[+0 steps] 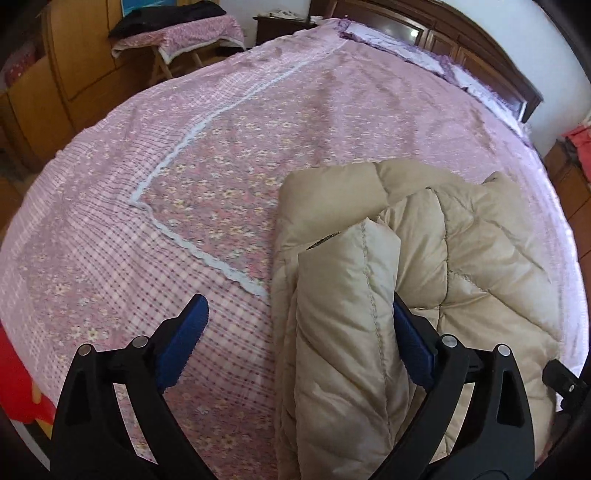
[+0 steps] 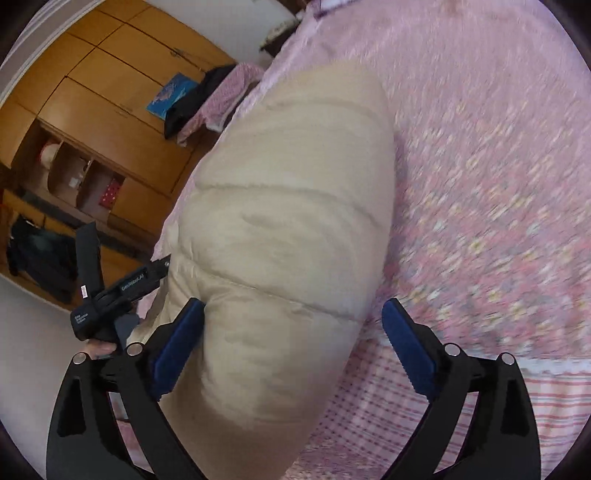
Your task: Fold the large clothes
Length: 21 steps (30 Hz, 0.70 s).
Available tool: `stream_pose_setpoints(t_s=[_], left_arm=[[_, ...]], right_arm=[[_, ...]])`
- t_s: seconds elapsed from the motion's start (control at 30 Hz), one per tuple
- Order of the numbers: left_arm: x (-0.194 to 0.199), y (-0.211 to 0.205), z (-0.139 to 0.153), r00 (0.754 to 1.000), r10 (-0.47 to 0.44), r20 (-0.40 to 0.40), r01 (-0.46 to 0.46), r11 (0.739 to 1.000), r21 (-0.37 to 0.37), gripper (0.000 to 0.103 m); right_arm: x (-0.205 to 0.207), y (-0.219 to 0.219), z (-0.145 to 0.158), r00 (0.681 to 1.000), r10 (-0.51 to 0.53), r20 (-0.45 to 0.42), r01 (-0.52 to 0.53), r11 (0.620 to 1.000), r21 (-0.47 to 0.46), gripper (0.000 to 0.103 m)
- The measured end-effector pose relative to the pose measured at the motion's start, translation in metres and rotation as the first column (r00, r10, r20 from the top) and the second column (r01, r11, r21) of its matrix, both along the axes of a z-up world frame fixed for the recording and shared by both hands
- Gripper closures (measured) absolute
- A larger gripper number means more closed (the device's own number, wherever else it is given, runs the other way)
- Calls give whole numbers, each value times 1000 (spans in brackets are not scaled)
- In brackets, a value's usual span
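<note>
The coat (image 1: 424, 266), a beige quilted puffer, lies bundled on the bed (image 1: 221, 147), filling the lower right of the left wrist view. A rolled sleeve or folded edge of it runs up the middle of that view, from the bottom edge to about the centre.

The left gripper (image 1: 299, 321) stands with its jaws spread wide, released. The rolled part of the coat lies between its fingers: the right blue pad (image 1: 412, 343) sits against the fabric, while the left pad (image 1: 183, 339) stands clear over the checked bedspread. Nothing is clamped.

In the right wrist view the coat (image 2: 288, 221) shows as a long padded mound running from the upper middle to the bottom centre; this picture is blurred, most of all over the bedspread on its right side. The right gripper (image 2: 291, 343) is likewise released, jaws wide. Its left pad (image 2: 177, 347) is at the mound's edge, and whether it touches cannot be told. Its right pad (image 2: 406, 350) is clear, over the bedspread. The other gripper's black body appears at lower left of this view, a hand (image 2: 98, 349) beneath it.

A wooden wardrobe (image 2: 110, 92) fills the upper left of the right wrist view. A small cloth-covered table (image 1: 184, 33) with dark clothing on it stands beyond the bed at upper left of the left wrist view, and the headboard (image 1: 461, 48) at upper right.
</note>
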<state>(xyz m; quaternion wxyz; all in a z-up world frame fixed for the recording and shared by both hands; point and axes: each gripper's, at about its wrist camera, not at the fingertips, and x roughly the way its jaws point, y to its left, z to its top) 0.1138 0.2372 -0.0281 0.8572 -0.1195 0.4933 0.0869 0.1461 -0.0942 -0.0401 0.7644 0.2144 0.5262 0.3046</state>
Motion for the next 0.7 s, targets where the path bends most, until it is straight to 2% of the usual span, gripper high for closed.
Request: stream_pose_setpoints(t_s=[0.1, 0.23, 0.3, 0.37, 0.43, 0.47, 0.5, 0.57, 0.63, 0.7], left_arm=[[-2, 7, -3, 1000, 2, -3, -2, 998, -56, 9], [-12, 19, -8, 999, -32, 19, 35, 968, -248, 14], [-16, 23, -12, 998, -58, 32, 65, 935, -348, 18], [-19, 23, -17, 995, -82, 56, 98, 889, -447, 24], [-20, 21, -23, 993, -91, 76, 117, 854, -507, 25], [-21, 18, -25, 993, -88, 84, 119, 844, -522, 25], [-20, 17, -26, 992, -86, 91, 121, 837, -534, 25], [-16, 18, -31, 990, -81, 112, 131, 810, -572, 25], [-11, 20, -36, 988, -86, 128, 147, 777, -612, 28], [-11, 19, -41, 984, -88, 155, 170, 734, -658, 32]], right_arm=[[3, 7, -4, 1000, 20, -10, -20, 1000, 11, 11], [9, 14, -7, 999, 39, -18, -39, 999, 23, 10], [10, 17, -6, 999, 47, -17, -46, 998, 30, 10], [14, 20, -8, 998, 56, -22, -55, 997, 50, 10], [23, 26, -15, 997, 67, -48, -62, 993, 96, 9], [28, 29, -18, 996, 70, -63, -62, 991, 119, 9], [33, 30, -20, 994, 71, -78, -59, 988, 139, 11], [37, 36, -16, 996, 76, -56, -67, 988, 141, 18], [33, 37, -5, 997, 76, -6, -75, 987, 143, 34], [29, 29, 9, 996, 71, 57, -80, 978, 191, 43]])
